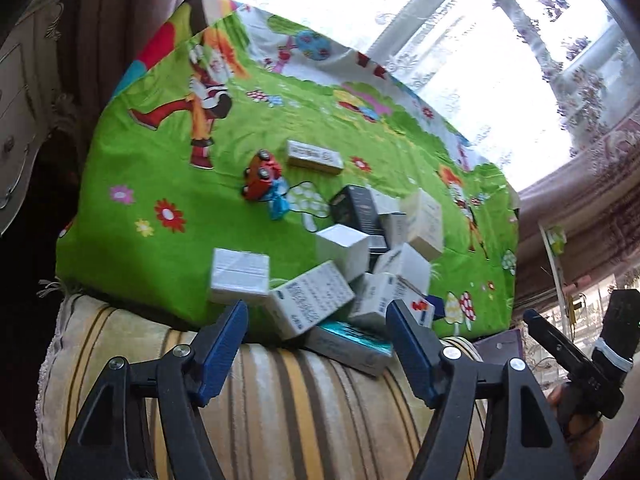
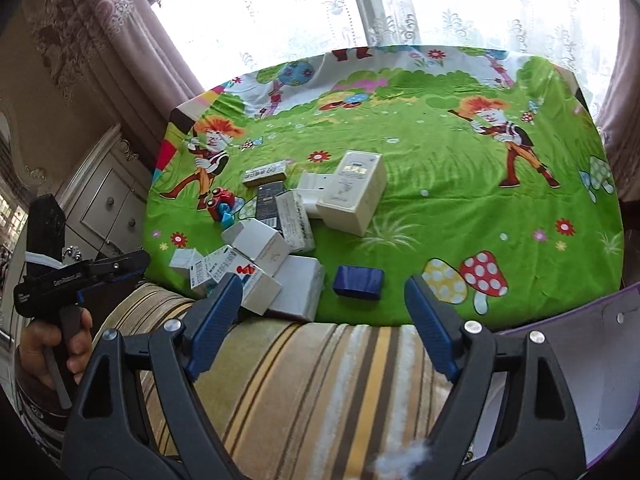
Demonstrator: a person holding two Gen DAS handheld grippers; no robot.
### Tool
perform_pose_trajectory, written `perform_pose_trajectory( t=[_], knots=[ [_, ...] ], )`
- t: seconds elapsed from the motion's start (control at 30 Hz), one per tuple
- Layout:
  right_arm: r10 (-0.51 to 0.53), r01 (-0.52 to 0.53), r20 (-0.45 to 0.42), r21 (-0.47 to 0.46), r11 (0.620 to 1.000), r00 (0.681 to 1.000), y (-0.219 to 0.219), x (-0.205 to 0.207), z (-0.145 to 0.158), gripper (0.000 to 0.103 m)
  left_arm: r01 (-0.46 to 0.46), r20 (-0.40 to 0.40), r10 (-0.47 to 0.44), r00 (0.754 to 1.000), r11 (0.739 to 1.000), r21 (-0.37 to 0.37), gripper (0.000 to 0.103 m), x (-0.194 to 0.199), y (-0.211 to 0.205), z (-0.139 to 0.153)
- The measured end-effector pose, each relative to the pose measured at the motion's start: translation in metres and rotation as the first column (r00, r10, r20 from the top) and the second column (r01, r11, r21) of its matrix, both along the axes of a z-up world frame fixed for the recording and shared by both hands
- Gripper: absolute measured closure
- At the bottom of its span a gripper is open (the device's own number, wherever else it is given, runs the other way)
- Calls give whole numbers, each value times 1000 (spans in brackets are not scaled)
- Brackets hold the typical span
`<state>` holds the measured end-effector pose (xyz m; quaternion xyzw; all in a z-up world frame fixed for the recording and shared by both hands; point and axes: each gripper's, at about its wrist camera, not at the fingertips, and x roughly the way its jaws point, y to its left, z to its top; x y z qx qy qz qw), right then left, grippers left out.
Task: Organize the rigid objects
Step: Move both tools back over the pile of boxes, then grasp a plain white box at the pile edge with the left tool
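Several small cardboard boxes lie in a loose pile (image 1: 360,256) on a green cartoon-print cloth (image 1: 160,128); the pile also shows in the right wrist view (image 2: 276,240). A red toy car (image 1: 260,174) lies beside it, also seen in the right wrist view (image 2: 220,200). A dark blue box (image 2: 358,282) lies apart, near the cloth's front edge. My left gripper (image 1: 316,320) is open and empty, just short of the nearest boxes. My right gripper (image 2: 324,300) is open and empty, in front of the blue box.
A striped cushion (image 2: 320,380) lies under both grippers at the cloth's front edge. A purple-edged white container (image 2: 600,360) stands at the right. A white cabinet (image 2: 108,204) stands left. Curtained windows (image 2: 400,8) are behind.
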<state>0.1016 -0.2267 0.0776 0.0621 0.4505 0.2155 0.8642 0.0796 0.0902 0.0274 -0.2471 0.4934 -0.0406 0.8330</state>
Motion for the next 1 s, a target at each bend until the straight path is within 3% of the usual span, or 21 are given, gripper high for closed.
perform_pose_trajectory(
  t=[0.27, 0.5, 0.57, 0.77, 0.87, 1.0],
  knots=[
    [122, -122, -18, -23, 992, 992, 62, 34, 4, 18, -39, -95, 48, 994, 995, 95, 31, 33, 7, -31],
    [199, -198, -120, 24, 980, 973, 118, 77, -11, 18, -37, -156, 61, 986, 988, 150, 31, 44, 10, -54],
    [236, -235, -145, 22, 972, 961, 139, 84, -18, 18, -38, -173, 63, 983, 989, 144, 52, 44, 15, -59],
    [288, -303, -257, -22, 953, 923, 192, 105, -51, 18, -58, -144, 71, 987, 994, 89, 53, 35, 25, -60],
    [257, -280, -335, -21, 960, 907, 204, 118, -69, 18, -80, -129, 85, 988, 996, 47, 53, 30, 31, -62],
    [252, -295, -363, -69, 953, 897, 223, 125, -82, 18, -85, -120, 88, 989, 996, 28, 53, 27, 32, -63]
  ],
)
